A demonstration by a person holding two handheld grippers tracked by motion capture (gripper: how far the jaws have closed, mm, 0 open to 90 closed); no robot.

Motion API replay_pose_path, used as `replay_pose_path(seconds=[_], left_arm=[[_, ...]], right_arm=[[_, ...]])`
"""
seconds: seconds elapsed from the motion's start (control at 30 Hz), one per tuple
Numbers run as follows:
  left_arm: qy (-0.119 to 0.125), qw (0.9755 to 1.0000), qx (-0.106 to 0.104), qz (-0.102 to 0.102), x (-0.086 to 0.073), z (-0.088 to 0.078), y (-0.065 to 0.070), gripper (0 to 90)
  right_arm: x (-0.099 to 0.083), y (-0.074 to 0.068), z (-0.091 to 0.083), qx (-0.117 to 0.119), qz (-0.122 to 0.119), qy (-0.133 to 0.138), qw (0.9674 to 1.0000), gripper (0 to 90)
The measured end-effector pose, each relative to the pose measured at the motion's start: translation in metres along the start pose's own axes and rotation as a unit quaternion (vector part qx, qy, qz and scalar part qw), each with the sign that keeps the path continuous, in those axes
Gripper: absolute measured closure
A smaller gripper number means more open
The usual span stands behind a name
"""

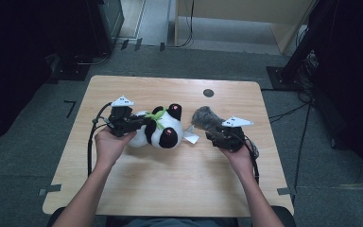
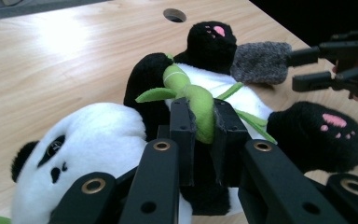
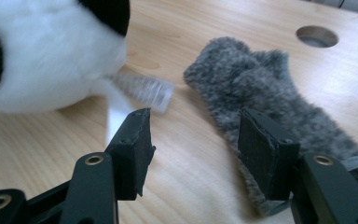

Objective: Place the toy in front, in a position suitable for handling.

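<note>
Panda [image 1: 163,132], just one, plus one grey sock [image 1: 208,119] on the surface [image 1: 170,189]; left tool [image 2: 204,128] pinches its green stalk [image 2: 200,105], right tool [image 3: 193,149] spread.

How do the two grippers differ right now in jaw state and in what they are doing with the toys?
The left gripper is shut on the green bamboo sprig sewn to the panda plush; the right gripper stands open with nothing between its pads. The left gripper sits over the panda's chest, while the right gripper hovers by the grey furry piece, one pad against its edge. Both have black jaws and are hand-held above the wooden table.
</note>
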State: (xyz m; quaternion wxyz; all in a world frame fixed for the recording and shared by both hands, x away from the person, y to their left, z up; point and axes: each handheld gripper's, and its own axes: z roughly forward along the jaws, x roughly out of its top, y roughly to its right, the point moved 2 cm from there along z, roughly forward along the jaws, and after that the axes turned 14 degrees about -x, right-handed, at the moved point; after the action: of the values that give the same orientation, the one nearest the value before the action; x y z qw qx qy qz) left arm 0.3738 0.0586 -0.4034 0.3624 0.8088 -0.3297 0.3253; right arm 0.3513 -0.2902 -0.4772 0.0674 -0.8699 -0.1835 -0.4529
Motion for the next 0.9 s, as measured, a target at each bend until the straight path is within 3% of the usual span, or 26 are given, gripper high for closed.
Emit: replay_pose_path(seconds=[0.1,0.2,0.37,0.7,0.9], left_arm=[[-0.004,1.0000,-0.006,-0.001,-0.002,0.006,0.005,80.7],[-0.006,0.9998,-0.020,-0.001,-0.001,0.011,0.012,80.7],[-0.009,0.9993,-0.033,0.016,-0.001,0.018,0.027,80.5],[-0.010,0.9991,-0.034,0.022,-0.010,0.028,0.026,77.9],[-0.008,0.9984,-0.051,0.023,-0.013,0.027,0.023,67.8]], right_arm=[[0.004,0.005,-0.001,-0.010,-0.009,-0.006,0.9999,43.7],[0.009,0.013,-0.004,-0.022,-0.003,0.006,0.9997,44.2],[0.015,0.030,0.002,-0.036,0.004,0.004,0.9994,43.9],[0.022,0.047,0.047,-0.032,0.020,-0.011,0.9992,44.5],[0.012,0.051,0.061,-0.028,0.010,-0.047,0.9984,45.8]])
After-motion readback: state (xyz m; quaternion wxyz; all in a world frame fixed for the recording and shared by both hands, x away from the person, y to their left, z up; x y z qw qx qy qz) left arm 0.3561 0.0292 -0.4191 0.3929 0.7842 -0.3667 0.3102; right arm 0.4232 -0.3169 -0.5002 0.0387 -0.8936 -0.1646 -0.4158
